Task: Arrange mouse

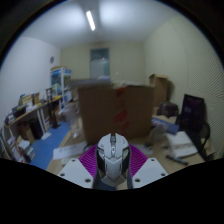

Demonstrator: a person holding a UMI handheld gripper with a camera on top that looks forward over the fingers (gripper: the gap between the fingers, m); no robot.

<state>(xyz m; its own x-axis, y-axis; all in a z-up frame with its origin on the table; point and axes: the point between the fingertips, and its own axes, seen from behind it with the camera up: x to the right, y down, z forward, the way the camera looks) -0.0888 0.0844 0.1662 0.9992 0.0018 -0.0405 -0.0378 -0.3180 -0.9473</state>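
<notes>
A white and grey computer mouse [112,155] with a scroll wheel sits between my two fingers, its nose pointing away from me. My gripper [112,165] is shut on the mouse, with the purple pads [91,160] pressed against both of its sides. The mouse is held up in the air, well above the floor and the desks. Its underside and rear end are hidden by the fingers.
Large cardboard boxes [115,108] stand straight ahead. A cluttered desk with shelves [40,110] is to the left, a black chair [192,115] and another desk to the right. A door [100,65] is in the far wall, under a ceiling light.
</notes>
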